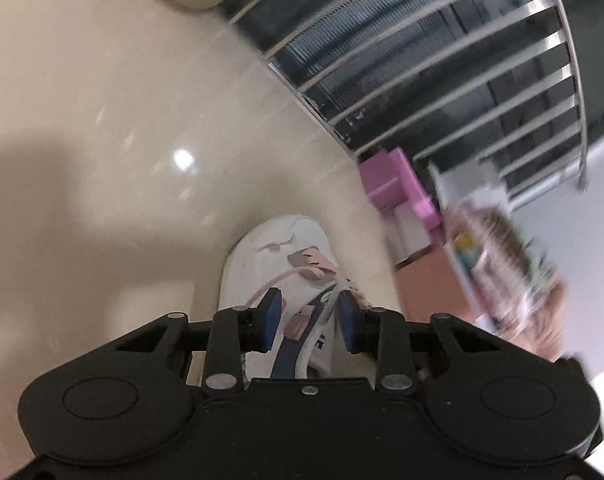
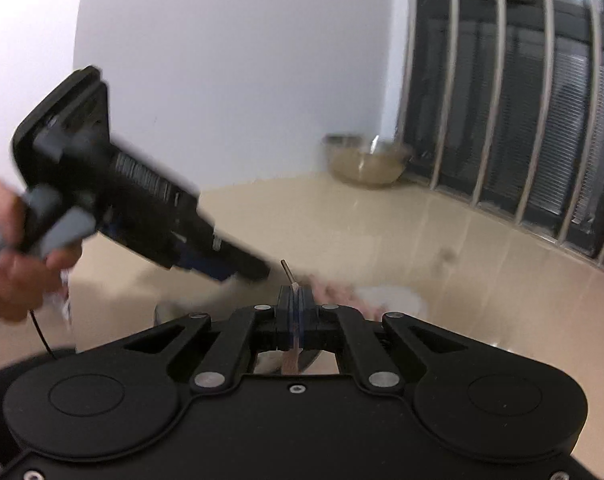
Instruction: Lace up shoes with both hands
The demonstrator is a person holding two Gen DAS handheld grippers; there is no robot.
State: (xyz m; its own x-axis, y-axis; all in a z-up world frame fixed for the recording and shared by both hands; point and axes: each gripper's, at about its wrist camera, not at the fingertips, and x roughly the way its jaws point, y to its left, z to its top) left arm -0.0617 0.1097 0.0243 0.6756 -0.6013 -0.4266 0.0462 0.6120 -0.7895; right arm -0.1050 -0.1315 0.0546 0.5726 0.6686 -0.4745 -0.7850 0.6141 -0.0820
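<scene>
**Lace Tip Pinched Above the Shoe**

Shiny cream floor (image 1: 101, 100) lay under a white shoe (image 1: 261, 256). Its pink lace (image 2: 293, 286) was pinched tight in the right gripper (image 2: 295, 300), tip poking up. Over the shoe, the left gripper (image 1: 309, 308) hung wide, holding nothing. Blur hid the holes, maybe. Best to keep the tip straight and go slowly.

One white shoe (image 1: 277, 264) is seen on the floor, and one pink lace (image 2: 295, 334) is counted, its single metal tip (image 2: 285, 267) showing above the pads. Two grippers are counted: the left gripper (image 1: 310, 314) and the right gripper (image 2: 295, 300). One hand (image 2: 9, 256) is visible. One metal bowl (image 2: 366, 158) is seen by the window, and one pink box (image 1: 398, 184) is counted beside the bars
</scene>
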